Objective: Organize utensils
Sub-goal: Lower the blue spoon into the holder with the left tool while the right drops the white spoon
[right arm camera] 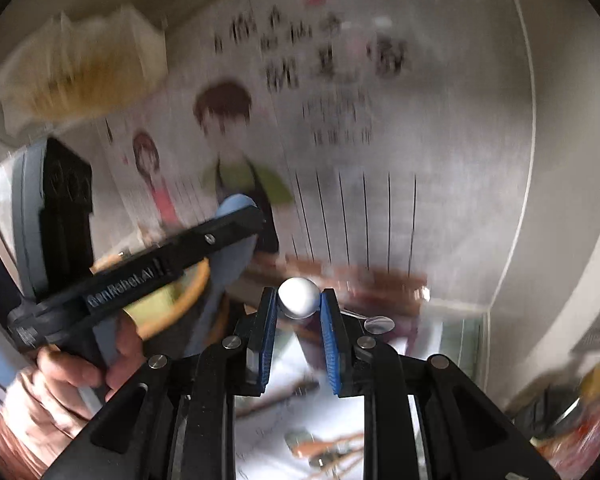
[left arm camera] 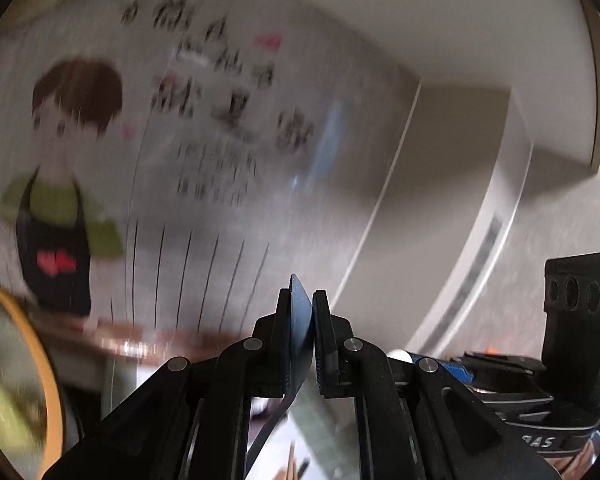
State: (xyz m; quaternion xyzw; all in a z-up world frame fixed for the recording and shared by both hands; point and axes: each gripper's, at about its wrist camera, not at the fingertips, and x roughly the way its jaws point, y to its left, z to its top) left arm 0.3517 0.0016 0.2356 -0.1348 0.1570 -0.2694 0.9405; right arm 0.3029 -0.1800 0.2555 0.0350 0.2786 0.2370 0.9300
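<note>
My left gripper is shut on a blue spoon; the bowl stands edge-on between the pads and the dark handle hangs down below. In the right wrist view the same blue spoon sits in the left gripper, raised at the left. My right gripper is shut on a white spoon, whose rounded white bowl sits between the blue pads. Both views are motion-blurred and tilted up toward the wall.
A wall poster with cartoon figures fills the background. An orange-rimmed round object is at the left. Wooden utensils and orange-handled ones lie on the white surface below. A range hood is at the upper left.
</note>
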